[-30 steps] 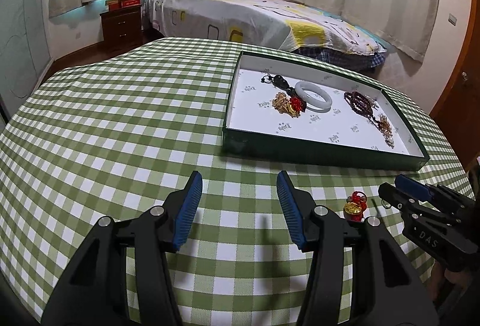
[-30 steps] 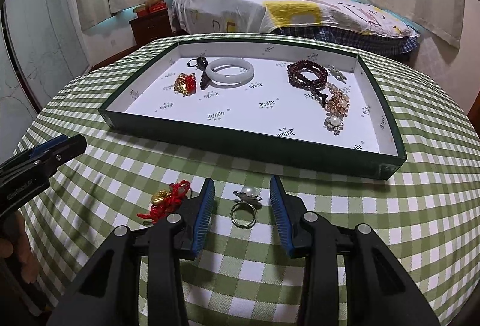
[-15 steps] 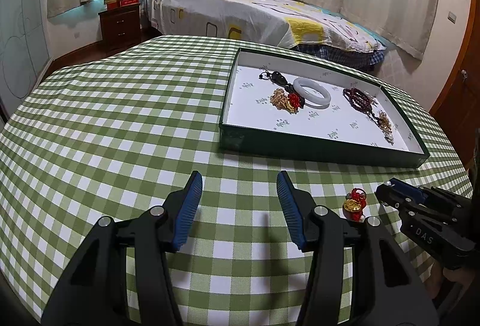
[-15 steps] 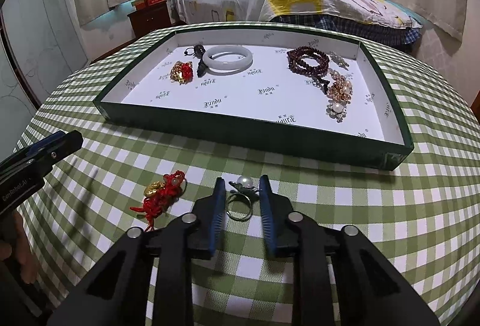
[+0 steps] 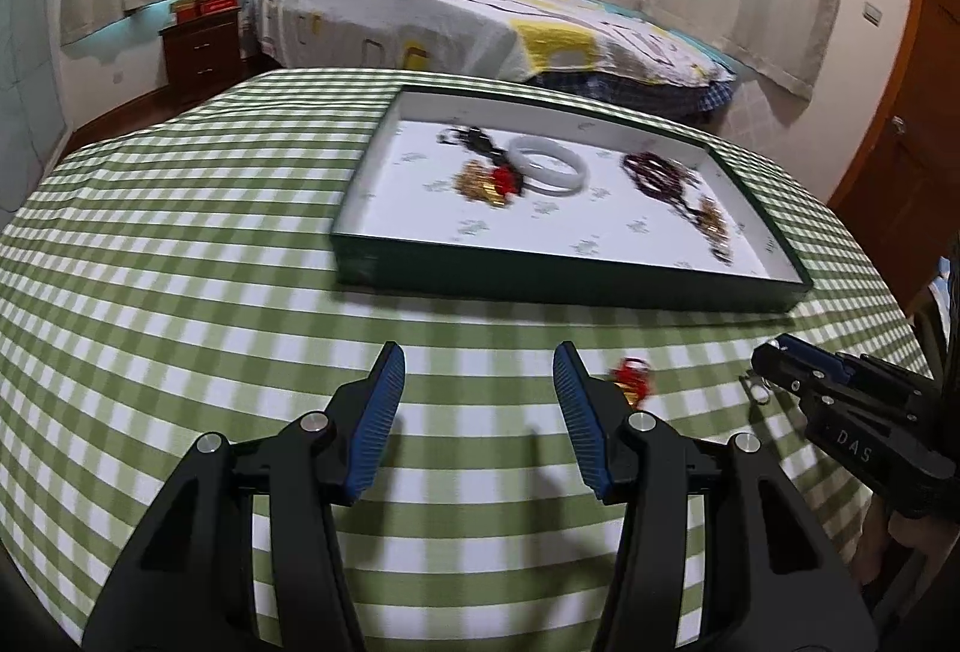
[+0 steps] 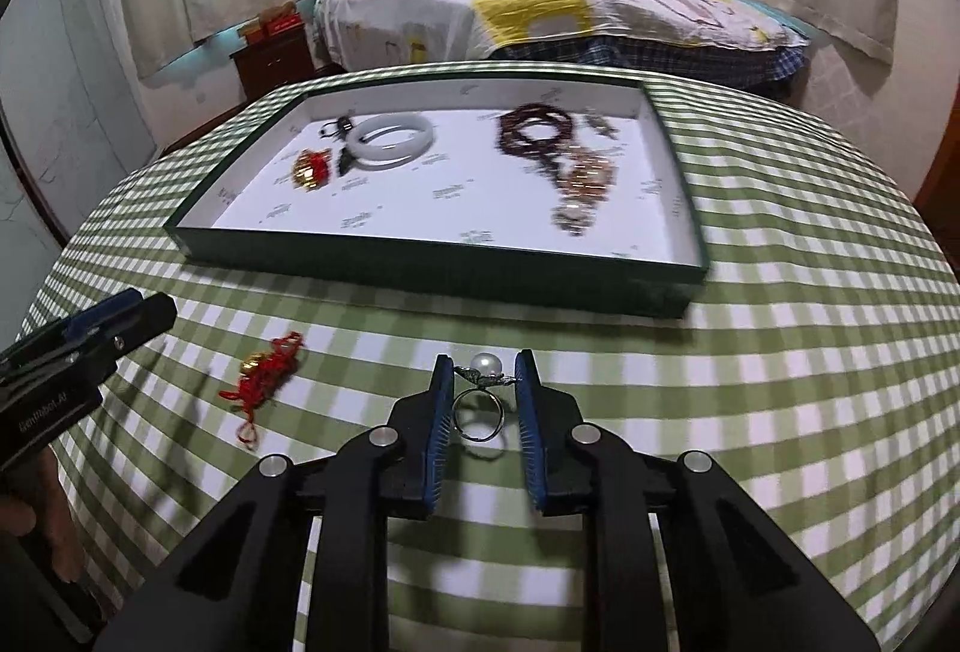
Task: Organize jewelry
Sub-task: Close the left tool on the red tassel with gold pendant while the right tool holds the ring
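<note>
Round table under green-and-white checked cloth (image 6: 780, 328). Directly on cloth — shallow dark-green tray (image 6: 420, 271) with white lining, toward far side; red-and-gold knotted charm (image 6: 264, 376) on near side, well apart from tray. Pearl ring (image 6: 480, 400) just beside charm — contact with cloth unclear

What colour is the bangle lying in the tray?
The bangle is milky white, clearest in the right wrist view.

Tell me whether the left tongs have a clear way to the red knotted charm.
Probably yes: the left tongs stand open, and the red knotted charm lies uncovered on the tablecloth beside them.
</note>
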Available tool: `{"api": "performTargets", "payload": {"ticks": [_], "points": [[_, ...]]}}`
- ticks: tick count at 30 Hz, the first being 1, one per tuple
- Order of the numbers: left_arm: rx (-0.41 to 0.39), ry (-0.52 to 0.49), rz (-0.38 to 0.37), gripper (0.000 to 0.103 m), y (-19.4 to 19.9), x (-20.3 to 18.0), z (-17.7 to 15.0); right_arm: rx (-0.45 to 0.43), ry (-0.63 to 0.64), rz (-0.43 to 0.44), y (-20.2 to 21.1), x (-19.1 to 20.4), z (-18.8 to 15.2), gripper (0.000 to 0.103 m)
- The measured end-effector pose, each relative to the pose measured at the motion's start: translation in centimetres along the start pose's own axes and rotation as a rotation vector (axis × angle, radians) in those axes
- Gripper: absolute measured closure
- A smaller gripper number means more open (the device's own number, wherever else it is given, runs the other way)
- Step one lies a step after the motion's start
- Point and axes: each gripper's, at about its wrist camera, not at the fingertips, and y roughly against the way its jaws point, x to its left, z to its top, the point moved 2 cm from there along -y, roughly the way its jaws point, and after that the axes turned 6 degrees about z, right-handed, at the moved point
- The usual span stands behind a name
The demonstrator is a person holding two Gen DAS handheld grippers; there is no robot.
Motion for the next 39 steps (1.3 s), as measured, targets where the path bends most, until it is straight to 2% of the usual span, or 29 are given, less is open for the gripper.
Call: {"api": "performTargets", "payload": {"ticks": [10,15,22,26,39], "points": [[0.018,-0.066,-0.065,0.052,-0.9,-5.5,-0.4,-0.033,-0.082,-0.042,2.1,-4.2,-0.4,0.081],[0.042,-0.121,-0.049,0.054,-2.1,-7.2,-0.8,-0.032,-0.118,-0.027,2.1,-5.0,-0.5,0.081],[0.081,-0.121,-0.051,0.065,-3.0,-7.3,-1.0,-0.027,-0.126,-0.013,1.8,-5.0,-0.6,0.081],[0.086,-0.125,-0.063,0.08,-3.0,-7.3,-1.1,-0.027,-0.123,-0.015,1.7,-4.9,-0.6,0.081],[0.093,-0.091,-0.085,0.084,-3.1,-6.6,-1.0,-0.026,-0.113,-0.018,1.5,-4.5,-0.6,0.081]]}}
